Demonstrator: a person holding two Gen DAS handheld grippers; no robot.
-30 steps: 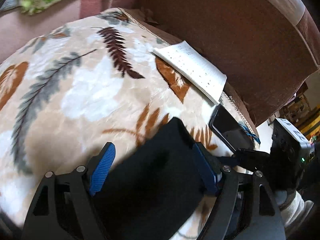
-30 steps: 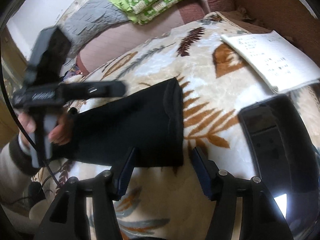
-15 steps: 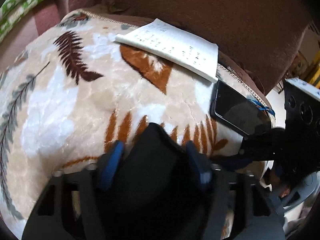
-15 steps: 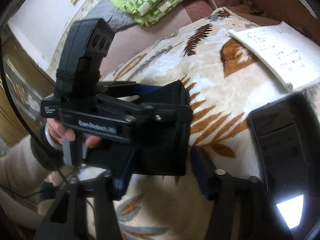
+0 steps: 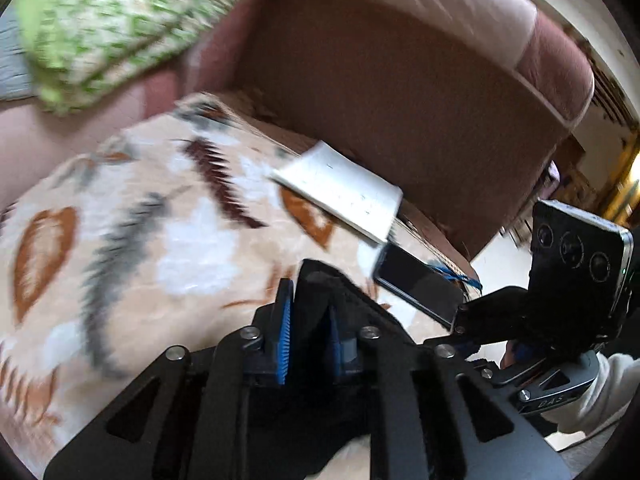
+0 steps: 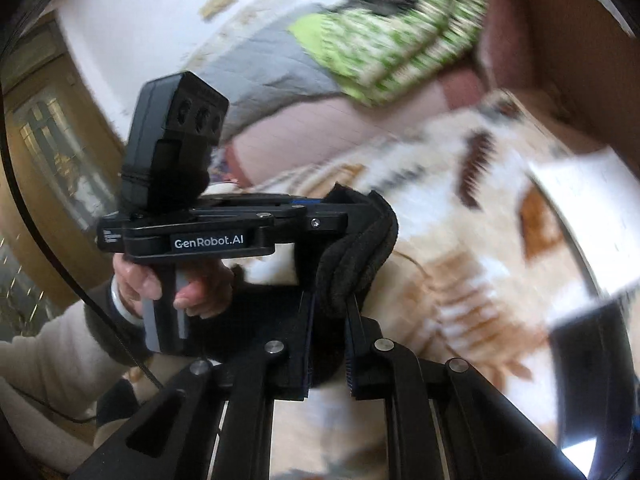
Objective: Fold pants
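Here, a maroon sofa (image 5: 400, 80) is filling the upper right of the left wrist view, its backrest running from twelve to three o'clock. A cream blanket printed with brown and grey feathers (image 5: 160, 220) is lying over its seat and taking up the left half of that view, from about seven to eleven o'clock. A folded green-and-white quilt (image 6: 400, 40) is sitting at twelve o'clock in the right wrist view, blurred, on the far part of the sofa.

The black pants (image 6: 352, 248) are hanging bunched at the centre of the right wrist view, their folded edge raised off the blanket. The left gripper (image 5: 306, 332) is closing on that dark cloth, with its blue pads pressing a ridge of the fabric between them at about six o'clock. The right gripper (image 6: 328, 340) is closing on the same edge as well, with the thick fold pinched between its narrow jaws.

A white sheet of paper with faint writing (image 5: 340, 196) is resting on the blanket near the centre of the left wrist view. Just below it, toward four o'clock, a dark phone (image 5: 416, 284) is lying at the blanket's edge. A person's hand (image 6: 160, 284) is gripping the left gripper's handle at nine o'clock in the right wrist view.
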